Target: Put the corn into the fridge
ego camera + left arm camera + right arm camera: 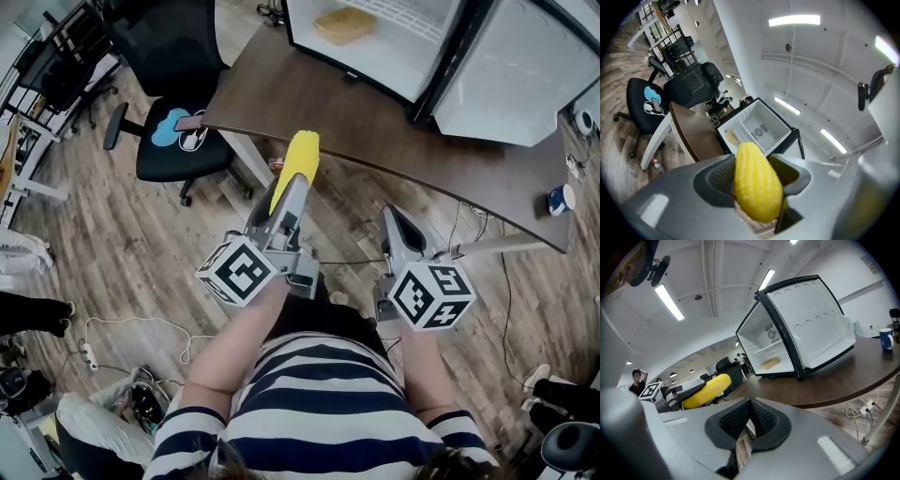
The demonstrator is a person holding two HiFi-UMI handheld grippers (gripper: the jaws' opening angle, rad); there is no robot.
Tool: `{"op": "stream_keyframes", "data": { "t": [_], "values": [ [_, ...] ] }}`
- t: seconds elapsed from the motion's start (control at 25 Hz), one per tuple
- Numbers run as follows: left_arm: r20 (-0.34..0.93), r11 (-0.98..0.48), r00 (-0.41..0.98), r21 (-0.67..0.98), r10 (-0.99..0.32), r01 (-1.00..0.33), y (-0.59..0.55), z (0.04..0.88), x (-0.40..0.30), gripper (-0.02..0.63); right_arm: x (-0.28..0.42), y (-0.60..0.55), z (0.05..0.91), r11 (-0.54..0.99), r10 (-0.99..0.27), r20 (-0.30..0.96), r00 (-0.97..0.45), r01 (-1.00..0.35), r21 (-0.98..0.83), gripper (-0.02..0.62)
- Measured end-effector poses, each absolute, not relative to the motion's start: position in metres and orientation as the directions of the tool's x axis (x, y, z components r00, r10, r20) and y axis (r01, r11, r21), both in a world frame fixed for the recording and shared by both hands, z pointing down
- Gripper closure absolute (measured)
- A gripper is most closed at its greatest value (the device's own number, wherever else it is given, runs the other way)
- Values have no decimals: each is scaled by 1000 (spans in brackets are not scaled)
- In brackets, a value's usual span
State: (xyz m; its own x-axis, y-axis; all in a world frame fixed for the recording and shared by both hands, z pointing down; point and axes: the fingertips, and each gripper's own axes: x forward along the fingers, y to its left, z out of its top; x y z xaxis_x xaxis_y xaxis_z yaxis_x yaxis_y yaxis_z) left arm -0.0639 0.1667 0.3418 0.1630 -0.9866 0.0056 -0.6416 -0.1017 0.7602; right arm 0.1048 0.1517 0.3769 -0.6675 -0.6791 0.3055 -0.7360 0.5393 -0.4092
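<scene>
A yellow corn cob (296,167) sticks out from my left gripper (292,187), which is shut on it just short of the brown table's near edge. In the left gripper view the corn (756,183) fills the gap between the jaws. The small fridge (375,42) stands open on the table at the far side, its door (525,75) swung to the right, and a tan bowl-like item (345,25) lies inside. My right gripper (401,232) hangs to the right of the left one, shut with nothing in it. From the right gripper view, the corn (707,391) is at left and the open fridge (774,345) beyond.
The curved brown table (375,127) runs across in front of me. A blue-and-white cup (561,199) stands near its right end. A black office chair (178,141) with a blue item on its seat stands at left. Cables lie on the wood floor.
</scene>
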Motion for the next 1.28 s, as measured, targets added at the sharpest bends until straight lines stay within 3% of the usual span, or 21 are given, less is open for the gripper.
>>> {"op": "stream_keyframes", "data": {
  "t": [1.28],
  "values": [
    [4, -179, 299, 792, -954, -583, 14, 333, -162, 606, -16, 7, 372, 502, -700, 335, -630, -769, -396, 603]
  ]
}}
